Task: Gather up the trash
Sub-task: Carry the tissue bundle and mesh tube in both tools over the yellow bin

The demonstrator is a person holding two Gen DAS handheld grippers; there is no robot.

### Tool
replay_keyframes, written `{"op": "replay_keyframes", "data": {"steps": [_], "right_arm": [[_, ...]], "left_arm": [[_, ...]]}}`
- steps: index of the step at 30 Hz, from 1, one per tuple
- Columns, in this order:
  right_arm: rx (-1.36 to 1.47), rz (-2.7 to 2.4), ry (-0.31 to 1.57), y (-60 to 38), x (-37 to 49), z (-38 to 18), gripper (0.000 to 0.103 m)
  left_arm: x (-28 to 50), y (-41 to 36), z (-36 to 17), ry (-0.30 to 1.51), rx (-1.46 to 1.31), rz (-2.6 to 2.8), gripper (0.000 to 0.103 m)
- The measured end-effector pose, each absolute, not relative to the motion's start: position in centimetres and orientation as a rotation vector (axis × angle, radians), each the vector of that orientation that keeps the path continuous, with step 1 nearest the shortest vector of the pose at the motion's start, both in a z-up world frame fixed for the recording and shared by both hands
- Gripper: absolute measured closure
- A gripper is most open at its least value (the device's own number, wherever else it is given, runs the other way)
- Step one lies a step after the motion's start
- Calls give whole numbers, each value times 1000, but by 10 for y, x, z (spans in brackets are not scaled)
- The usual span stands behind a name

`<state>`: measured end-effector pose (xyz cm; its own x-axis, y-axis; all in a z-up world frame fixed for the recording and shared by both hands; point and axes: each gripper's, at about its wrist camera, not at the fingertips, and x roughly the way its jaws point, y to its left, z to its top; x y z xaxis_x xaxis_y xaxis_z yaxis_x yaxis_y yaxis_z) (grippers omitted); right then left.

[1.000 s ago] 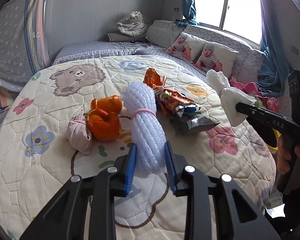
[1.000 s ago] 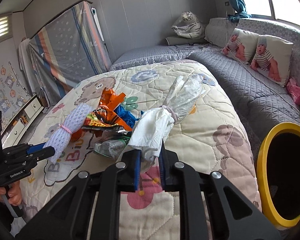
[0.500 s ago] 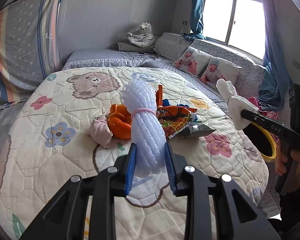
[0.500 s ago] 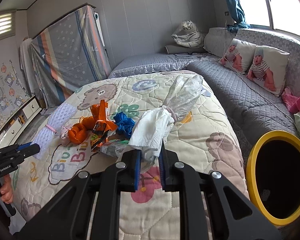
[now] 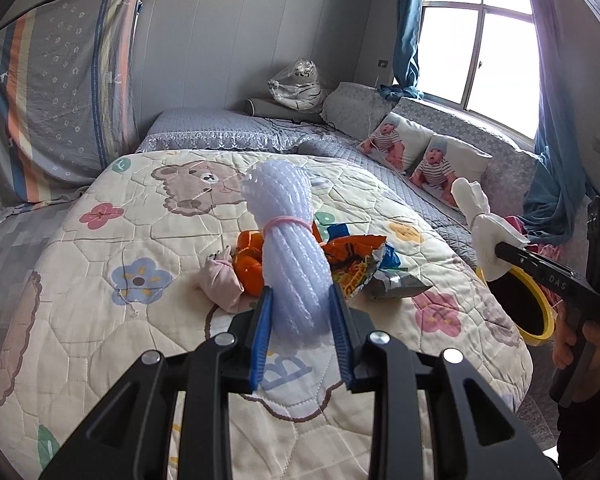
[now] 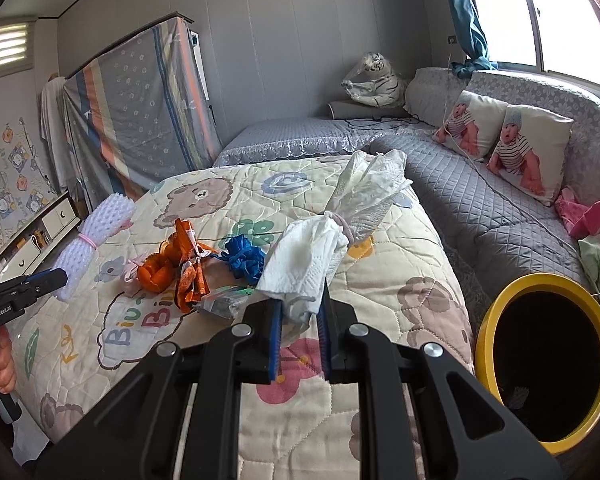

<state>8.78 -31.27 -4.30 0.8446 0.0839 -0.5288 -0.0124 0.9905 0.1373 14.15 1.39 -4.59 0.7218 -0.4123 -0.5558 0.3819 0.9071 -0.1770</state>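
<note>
My left gripper is shut on a white foam net roll tied with a pink band, held above the quilt. My right gripper is shut on a white tissue bundle, also lifted off the bed. Each gripper shows in the other's view: the right one with the tissue bundle, the left one with the foam net roll. On the quilt lie an orange wrapper, a snack bag, a blue scrap and a pink cloth ball. A yellow-rimmed bin stands at the bed's right side.
The cartoon quilt covers the bed. A grey quilted couch with two baby-print cushions runs along the window. A bagged plush tiger sits at the far end. A striped cloth-covered panel leans on the left wall.
Both grippers have drawn back and risen from the trash pile with their loads; the quilt and pile look farther away. The yellow bin has come more into the right wrist view.
</note>
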Motion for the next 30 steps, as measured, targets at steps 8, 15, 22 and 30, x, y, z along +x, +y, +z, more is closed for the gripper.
{"op": "replay_keyframes", "data": {"steps": [8, 15, 22, 30], "right_arm": [[135, 22, 551, -327, 84, -41, 89], [154, -13, 553, -344, 80, -44, 89], [164, -56, 548, -364, 75, -47, 89], [182, -122, 553, -395, 68, -55, 89]], "left_arm": [[144, -7, -35, 613, -39, -467, 76], [148, -42, -33, 622, -20, -534, 76], [152, -80, -31, 633, 9, -608, 76], [154, -131, -27, 637, 57, -692, 76]]}}
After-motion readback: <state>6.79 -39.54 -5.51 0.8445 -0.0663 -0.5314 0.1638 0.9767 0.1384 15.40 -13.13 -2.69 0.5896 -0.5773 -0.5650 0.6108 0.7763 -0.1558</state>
